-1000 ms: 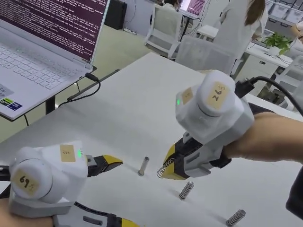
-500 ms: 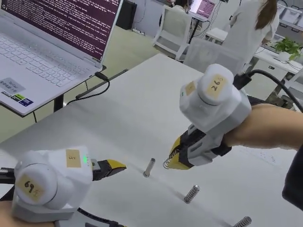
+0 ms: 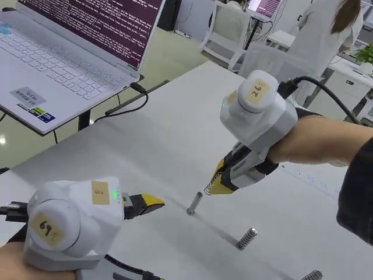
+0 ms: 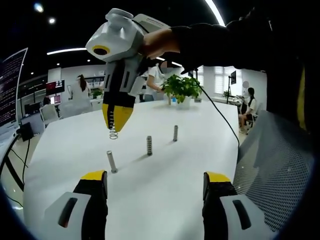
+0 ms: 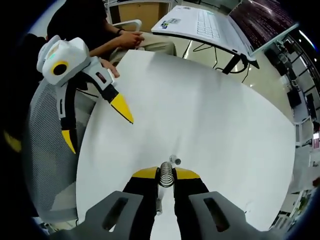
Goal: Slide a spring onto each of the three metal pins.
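- 2 sprung pins [image 4: 149, 145] stand finished, well in from the edges of the bench [image 3: 175, 128].
- Jaws of the right gripper [image 3: 214, 185] clamp the 3rd spring [image 5: 166, 175] close above the bare pin [image 3: 194, 203]; seating it remains.
- Jaws of the left gripper [image 4: 155, 176] stand apart, empty.

Right gripper [image 5: 166, 174] pinching a spring [image 5: 166, 181] between its yellow-tipped jaws, metal pin [image 5: 174, 160] just beyond the spring's end, white table [image 5: 210, 110], left gripper [image 5: 100, 132] with jaws spread wide at upper left, laptop [image 5: 210, 25] beyond the table's far edge

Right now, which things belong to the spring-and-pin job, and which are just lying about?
Job: right gripper, held spring, bare pin, upright spring, second upright spring, left gripper.
Lying about: laptop, cable, potted plant, chair.
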A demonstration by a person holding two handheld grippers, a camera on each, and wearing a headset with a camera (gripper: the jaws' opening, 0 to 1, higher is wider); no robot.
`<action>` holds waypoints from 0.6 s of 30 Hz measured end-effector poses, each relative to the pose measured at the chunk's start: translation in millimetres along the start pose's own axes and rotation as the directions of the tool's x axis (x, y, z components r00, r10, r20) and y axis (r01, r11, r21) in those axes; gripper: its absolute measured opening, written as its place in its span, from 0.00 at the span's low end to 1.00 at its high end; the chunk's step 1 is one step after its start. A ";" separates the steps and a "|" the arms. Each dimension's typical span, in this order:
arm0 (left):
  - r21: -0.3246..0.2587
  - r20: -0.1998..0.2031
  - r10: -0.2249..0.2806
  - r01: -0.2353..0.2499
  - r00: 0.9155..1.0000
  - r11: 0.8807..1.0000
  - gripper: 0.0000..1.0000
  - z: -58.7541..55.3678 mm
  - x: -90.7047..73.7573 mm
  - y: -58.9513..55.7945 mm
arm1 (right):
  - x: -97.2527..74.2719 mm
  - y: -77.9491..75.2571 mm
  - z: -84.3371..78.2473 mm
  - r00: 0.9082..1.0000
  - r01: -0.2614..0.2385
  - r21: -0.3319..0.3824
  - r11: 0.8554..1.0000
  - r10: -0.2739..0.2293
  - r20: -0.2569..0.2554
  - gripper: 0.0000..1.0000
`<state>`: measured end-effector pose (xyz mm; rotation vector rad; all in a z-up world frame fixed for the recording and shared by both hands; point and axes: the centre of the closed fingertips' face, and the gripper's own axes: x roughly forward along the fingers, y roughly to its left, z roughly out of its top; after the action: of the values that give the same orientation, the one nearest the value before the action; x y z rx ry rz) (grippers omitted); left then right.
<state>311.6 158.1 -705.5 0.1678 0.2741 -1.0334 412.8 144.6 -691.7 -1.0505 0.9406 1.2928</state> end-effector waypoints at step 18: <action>-0.019 0.001 0.005 -0.005 1.000 1.000 0.73 -5.3 0.2 2.8 | 30.8 -16.6 -4.3 0.999 -0.014 0.020 1.000 0.015 -0.033 0.08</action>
<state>313.4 160.8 -710.5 0.1507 0.2817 -1.0256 431.6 149.1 -721.1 -1.0542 0.9854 1.2796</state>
